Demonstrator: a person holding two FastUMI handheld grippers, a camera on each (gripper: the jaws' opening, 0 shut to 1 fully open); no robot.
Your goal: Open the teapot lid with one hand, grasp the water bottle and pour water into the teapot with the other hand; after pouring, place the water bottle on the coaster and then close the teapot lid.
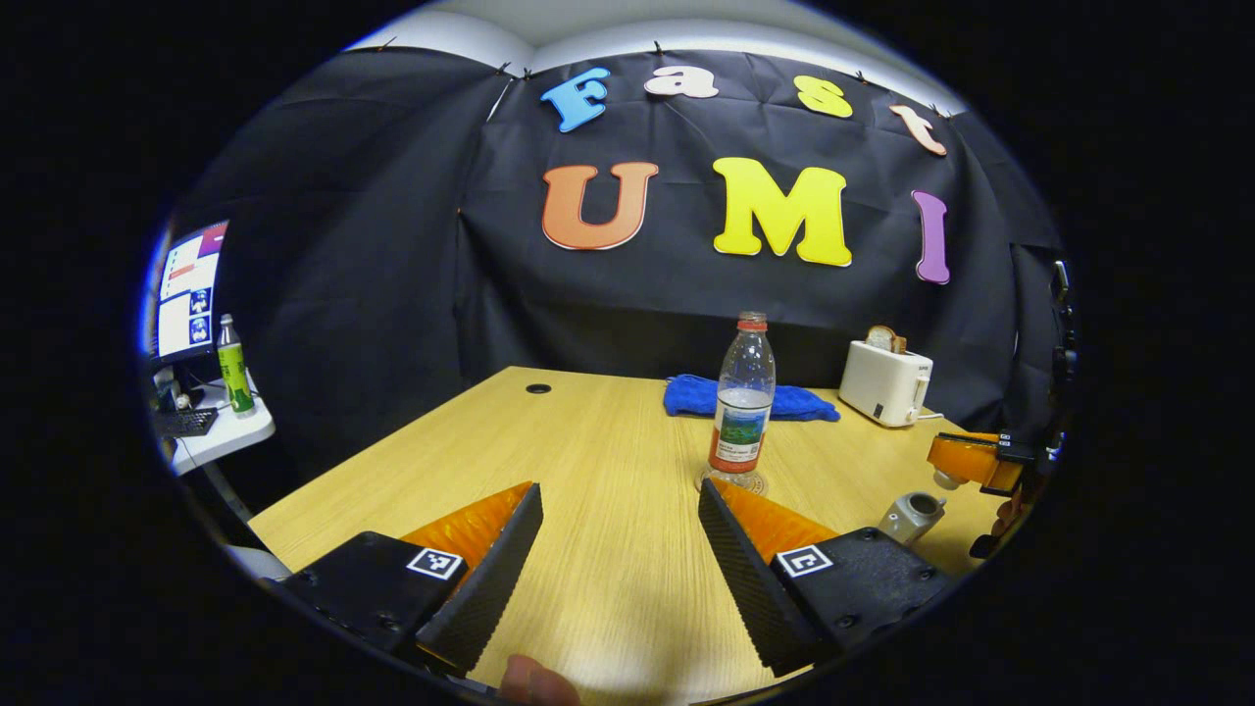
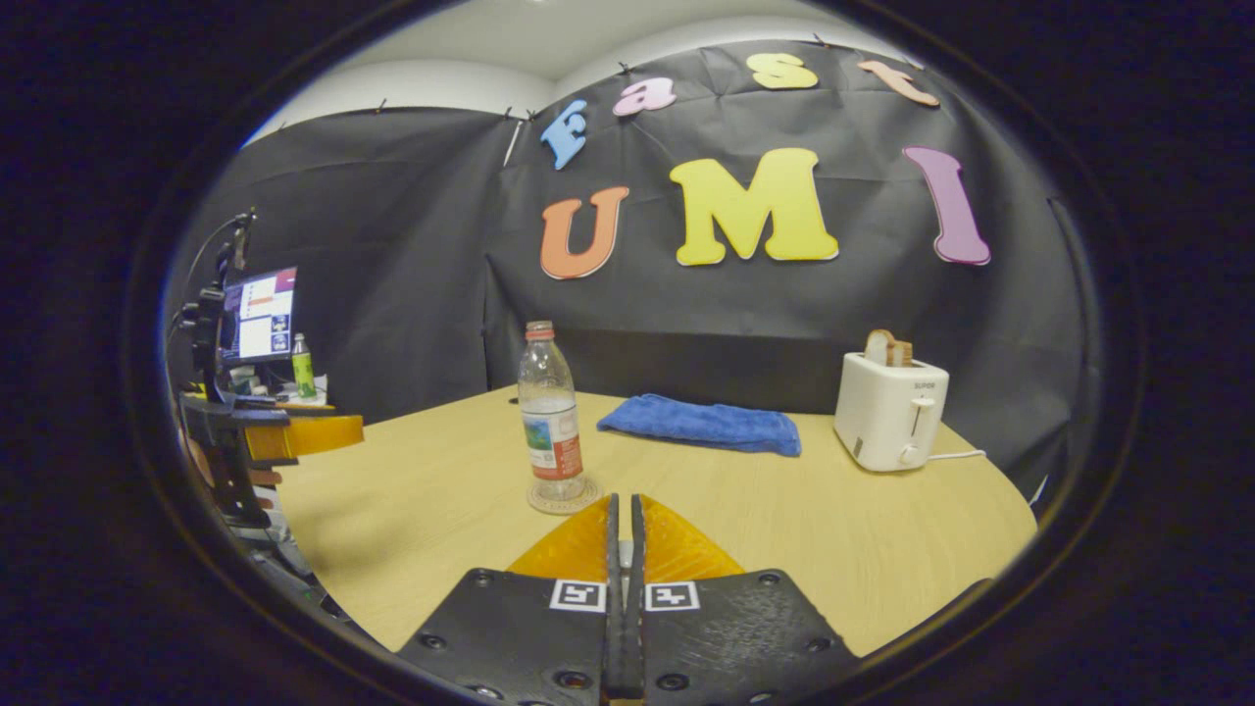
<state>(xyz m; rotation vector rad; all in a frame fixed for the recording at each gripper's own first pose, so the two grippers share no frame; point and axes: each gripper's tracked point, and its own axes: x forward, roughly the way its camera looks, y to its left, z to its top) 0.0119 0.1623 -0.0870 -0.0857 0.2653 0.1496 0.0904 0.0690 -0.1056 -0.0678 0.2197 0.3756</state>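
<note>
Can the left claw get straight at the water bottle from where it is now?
Probably yes: the left claw is open, the water bottle stands upright on its coaster ahead, slightly to one side, with bare table between.

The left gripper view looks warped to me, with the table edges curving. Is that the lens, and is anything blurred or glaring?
Left gripper view: lens bends the table edges; a soft bright patch glares on the wood between the open left gripper; the water bottle is sharp. Right gripper view: same bending, toaster sharp, the closed right gripper shades the wood beneath.
</note>
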